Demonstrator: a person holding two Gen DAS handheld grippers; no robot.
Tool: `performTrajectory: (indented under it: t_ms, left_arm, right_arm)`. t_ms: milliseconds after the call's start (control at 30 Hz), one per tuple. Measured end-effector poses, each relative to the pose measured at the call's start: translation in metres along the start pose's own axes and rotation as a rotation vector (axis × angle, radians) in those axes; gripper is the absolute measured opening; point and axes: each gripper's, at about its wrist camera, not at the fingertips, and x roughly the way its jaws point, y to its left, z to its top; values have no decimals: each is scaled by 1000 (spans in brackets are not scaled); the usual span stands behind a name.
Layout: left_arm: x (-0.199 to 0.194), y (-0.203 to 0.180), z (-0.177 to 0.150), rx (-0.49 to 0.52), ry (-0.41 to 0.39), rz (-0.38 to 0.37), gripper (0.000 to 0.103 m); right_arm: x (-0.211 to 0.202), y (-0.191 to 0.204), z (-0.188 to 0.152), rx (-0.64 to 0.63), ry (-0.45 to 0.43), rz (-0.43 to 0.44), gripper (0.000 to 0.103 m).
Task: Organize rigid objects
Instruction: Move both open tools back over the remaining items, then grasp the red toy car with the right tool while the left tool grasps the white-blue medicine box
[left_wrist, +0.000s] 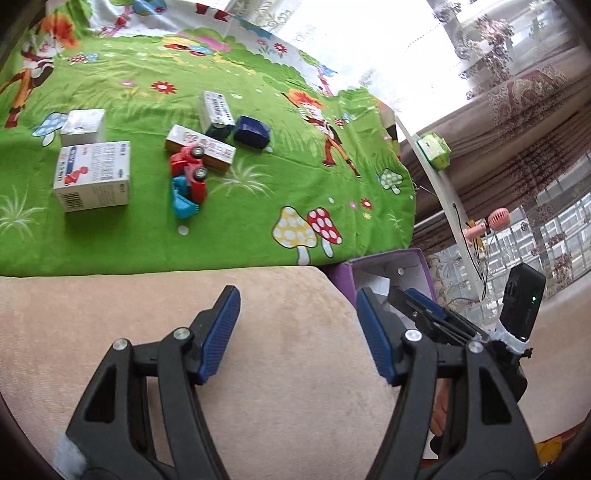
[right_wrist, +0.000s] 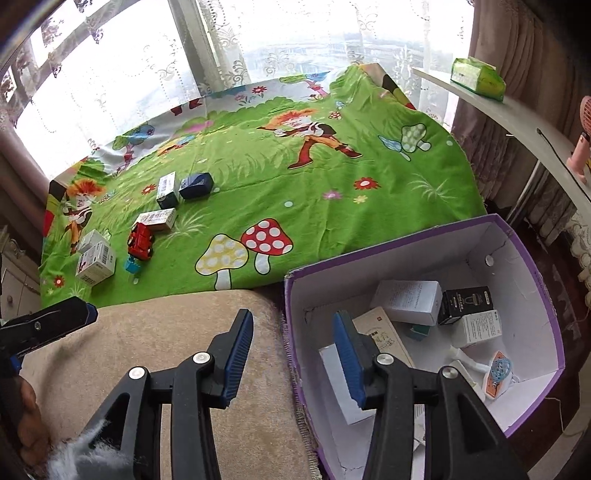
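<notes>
Several small boxes lie on a green cartoon cloth (left_wrist: 229, 221): a white medicine box (left_wrist: 92, 175), a white box (left_wrist: 83, 125) behind it, a long white box (left_wrist: 201, 147), a striped box (left_wrist: 216, 110) and a dark blue box (left_wrist: 251, 132). A red toy truck (left_wrist: 190, 173) with a blue bucket (left_wrist: 183, 201) lies on its side. My left gripper (left_wrist: 297, 332) is open and empty over a beige cushion (left_wrist: 147, 314). My right gripper (right_wrist: 293, 354) is open and empty at the left rim of a purple box (right_wrist: 532, 266), which holds several small boxes (right_wrist: 406, 301).
A white shelf (right_wrist: 517, 114) at the right carries a green tissue pack (right_wrist: 478, 78) and a pink fan (left_wrist: 493, 221). Lace curtains and a window stand behind the cloth. The left gripper's tip (right_wrist: 55, 317) shows in the right wrist view.
</notes>
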Motion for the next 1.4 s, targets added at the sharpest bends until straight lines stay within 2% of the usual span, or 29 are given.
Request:
performTrajectory:
  t_ms: [333,533,633,900,1133,1400]
  left_arm:
    - [-37,78,29,-157,-101,190,69]
    - [-45,100,40,-177,-146,261,69]
    - [-44,105,38,-185,-166,261,69]
    - [-42,109,35,-188,-180,241,69]
    - [-41,112,33,-190,-177,224,69]
    - [-39,111,32,-185,-172,222,69]
  right_arm:
    - [40,87,40,-180,15,57,47]
    - [65,132,64,-227,22,131,47]
    - [80,147,74,-218,39,195,47]
    - [118,173,88,-231,92,211,47]
    - [144,168,95,-174,162,244,47]
    - [146,149,95,-99,166,262,47]
